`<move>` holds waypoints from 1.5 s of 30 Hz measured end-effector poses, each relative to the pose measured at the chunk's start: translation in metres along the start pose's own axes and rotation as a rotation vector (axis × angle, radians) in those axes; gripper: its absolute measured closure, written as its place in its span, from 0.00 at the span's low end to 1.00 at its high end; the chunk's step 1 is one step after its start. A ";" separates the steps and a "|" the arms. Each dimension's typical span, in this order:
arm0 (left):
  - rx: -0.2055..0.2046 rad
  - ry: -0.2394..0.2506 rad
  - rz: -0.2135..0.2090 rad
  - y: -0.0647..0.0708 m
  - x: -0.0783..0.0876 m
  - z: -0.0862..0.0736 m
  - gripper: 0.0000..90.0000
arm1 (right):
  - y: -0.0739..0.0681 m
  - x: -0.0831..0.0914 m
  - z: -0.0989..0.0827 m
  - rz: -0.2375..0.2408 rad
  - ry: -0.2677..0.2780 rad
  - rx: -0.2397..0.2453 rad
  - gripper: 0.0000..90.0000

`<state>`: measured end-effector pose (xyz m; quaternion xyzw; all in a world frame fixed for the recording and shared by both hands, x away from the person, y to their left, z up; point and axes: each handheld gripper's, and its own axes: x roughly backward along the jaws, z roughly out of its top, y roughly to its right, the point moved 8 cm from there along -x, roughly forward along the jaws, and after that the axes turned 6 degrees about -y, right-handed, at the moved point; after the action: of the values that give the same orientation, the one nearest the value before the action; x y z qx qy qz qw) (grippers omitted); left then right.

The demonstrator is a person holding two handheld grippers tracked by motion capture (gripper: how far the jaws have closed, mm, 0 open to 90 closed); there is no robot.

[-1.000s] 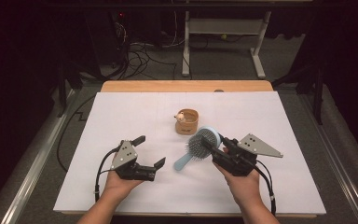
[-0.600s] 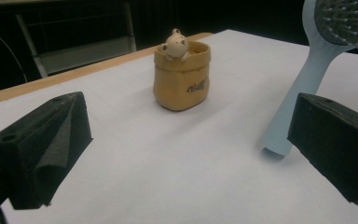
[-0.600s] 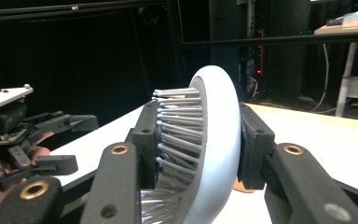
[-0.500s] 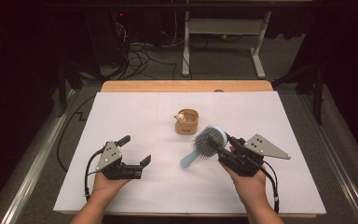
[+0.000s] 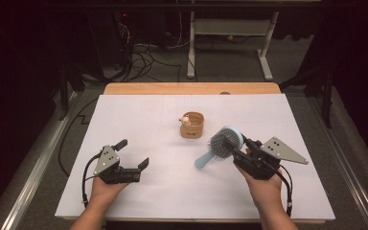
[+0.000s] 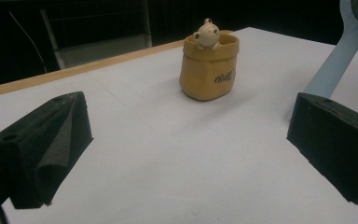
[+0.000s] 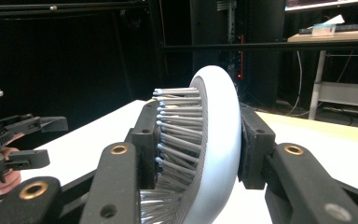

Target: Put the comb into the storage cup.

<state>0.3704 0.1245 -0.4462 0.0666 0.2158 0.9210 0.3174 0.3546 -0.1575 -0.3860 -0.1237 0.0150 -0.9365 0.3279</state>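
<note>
A light blue hairbrush [image 5: 220, 144] with grey bristles hangs above the white table cover, its handle slanting down to the left. My right gripper [image 5: 240, 149] is shut on the brush head [image 7: 205, 140], one pad on the bristle side and one on the smooth back. A small tan pouch-shaped cup [image 5: 192, 124] with a pale bear figure on its rim stands mid-table, also in the left gripper view [image 6: 209, 65]. My left gripper [image 5: 133, 154] sits low at the near left, open with nothing between its jaws, pointing toward the cup. The brush handle [image 6: 335, 56] shows at that view's right.
The white cover [image 5: 124, 120] lies over a wooden table whose far edge [image 5: 191, 88] is bare. Beyond it are cables on the floor and a white desk frame [image 5: 230, 43]. Dark surroundings ring the table.
My left gripper has drawn back toward the near left and sunk a little. The right gripper with the brush has shifted slightly right.
</note>
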 end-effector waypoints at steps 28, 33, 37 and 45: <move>0.014 0.011 0.000 -0.005 0.002 0.000 0.01 | 0.027 0.014 0.003 -0.080 0.029 0.007 0.66; 0.009 0.016 -0.008 -0.002 0.003 0.000 0.01 | 0.026 0.012 0.005 -0.086 0.039 0.016 0.66; -0.003 0.007 -0.007 -0.001 0.002 -0.002 0.01 | 0.025 0.007 0.006 -0.092 0.043 0.008 0.67; -0.009 -0.004 -0.015 0.001 0.002 -0.004 0.01 | 0.022 -0.005 0.012 -0.089 0.059 0.034 0.66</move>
<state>0.3673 0.1237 -0.4501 0.0654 0.2115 0.9195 0.3249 0.3746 -0.1712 -0.3782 -0.0909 0.0033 -0.9535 0.2874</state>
